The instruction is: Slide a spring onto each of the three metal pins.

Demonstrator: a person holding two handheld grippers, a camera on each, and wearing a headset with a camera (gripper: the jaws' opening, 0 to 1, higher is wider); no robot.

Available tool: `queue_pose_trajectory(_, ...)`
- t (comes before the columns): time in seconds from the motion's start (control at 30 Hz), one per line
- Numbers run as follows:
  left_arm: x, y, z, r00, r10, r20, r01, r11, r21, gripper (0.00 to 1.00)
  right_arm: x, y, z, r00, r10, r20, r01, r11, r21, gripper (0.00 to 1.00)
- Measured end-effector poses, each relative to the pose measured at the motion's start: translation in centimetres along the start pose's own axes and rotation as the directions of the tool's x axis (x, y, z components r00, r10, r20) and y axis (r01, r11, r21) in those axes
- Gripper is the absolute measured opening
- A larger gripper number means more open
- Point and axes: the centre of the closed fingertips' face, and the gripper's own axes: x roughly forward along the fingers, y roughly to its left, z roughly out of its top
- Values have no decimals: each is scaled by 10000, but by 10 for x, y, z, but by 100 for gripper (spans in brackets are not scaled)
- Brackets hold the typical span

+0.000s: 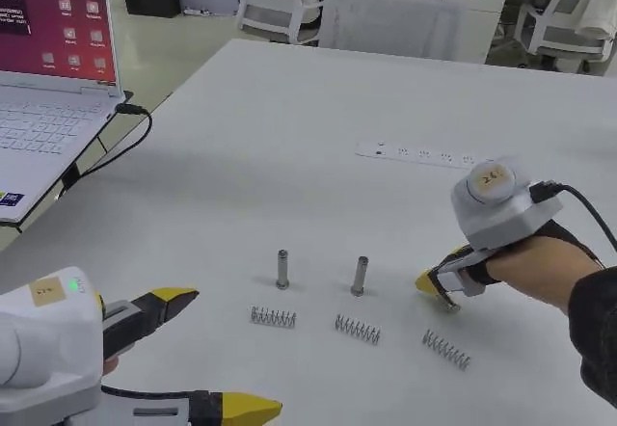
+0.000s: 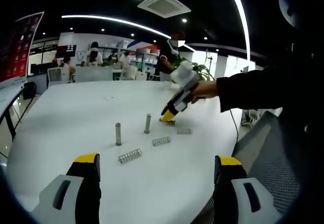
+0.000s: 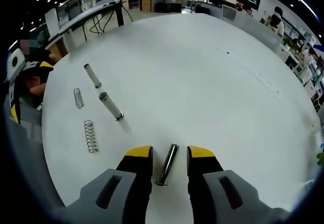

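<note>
Springs (image 1: pixel 358 329) lie in a row on the worktop (image 1: pixel 289 156) before two upright pins (image 1: pixel 282 268); the third pin (image 3: pixel 167 164) stands between the parted jaws of your right tool (image 1: pixel 438 290), gaps either side. Your left tool (image 2: pixel 158 159) hangs wide open. Closing off-centre could topple that pin

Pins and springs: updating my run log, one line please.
left gripper open | right gripper open, pin between jaws | three springs lying loose

Your right gripper (image 1: pixel 434 286) is pale grey, with a round marked cap and a black cable (image 1: pixel 583 204). Your left gripper (image 1: pixel 231 352) shows a green light. Both have black fingers (image 1: pixel 159 306) tipped yellow. You wear a black glove (image 1: pixel 554 238) and a dark sleeve (image 1: pixel 596 320).
</note>
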Motion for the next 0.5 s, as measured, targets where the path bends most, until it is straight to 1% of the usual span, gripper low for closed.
queue_pose_trajectory(0.37,0,-1,0,10000,-45,8,45,10000,-30,89,4,3,-5,9991,-32,-416,45,9996,296,20)
queue_pose_trajectory(0.5,1,-1,0,10000,-61,7,61,10000,-21,89,5,3,-5,9989,-53,-471,72,9992,399,19)
